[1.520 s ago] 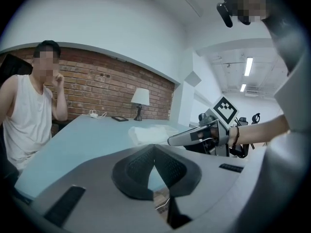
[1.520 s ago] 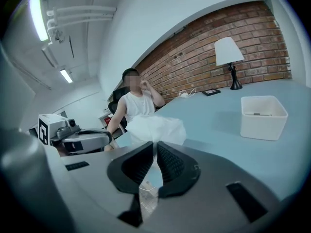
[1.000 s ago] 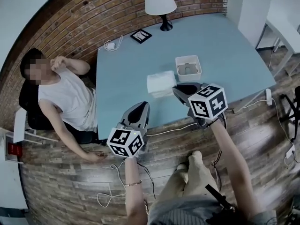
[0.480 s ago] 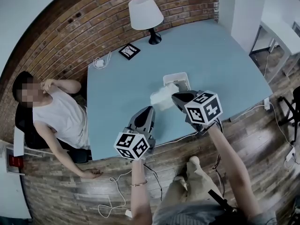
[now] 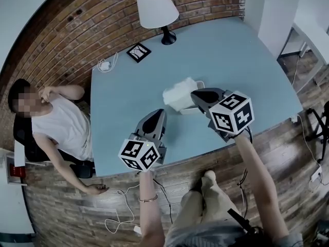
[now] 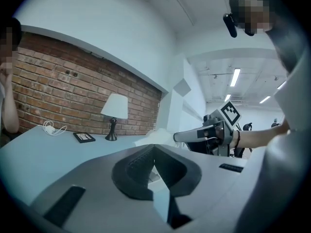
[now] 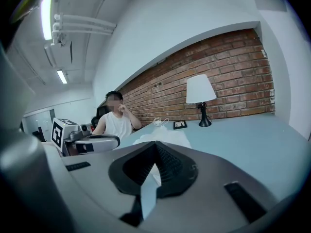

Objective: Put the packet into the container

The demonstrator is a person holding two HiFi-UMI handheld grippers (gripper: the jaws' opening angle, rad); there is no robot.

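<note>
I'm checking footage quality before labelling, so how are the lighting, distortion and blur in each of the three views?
Head view: strong fisheye bend, the table edges curve; light is even, with no glare. Left gripper view: round dark border, and the ceiling light strips glare bright. Right gripper view: same dark border, a ceiling tube is blown out, and the brick wall reads clear.

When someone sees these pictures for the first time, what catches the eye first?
The white packet stands out first: the right gripper is shut on it above the middle of the blue table. Next is the left gripper, shut and empty, near the table's front edge. A white lamp stands at the far edge by the brick wall, and a person sits at the table's left side.
</note>
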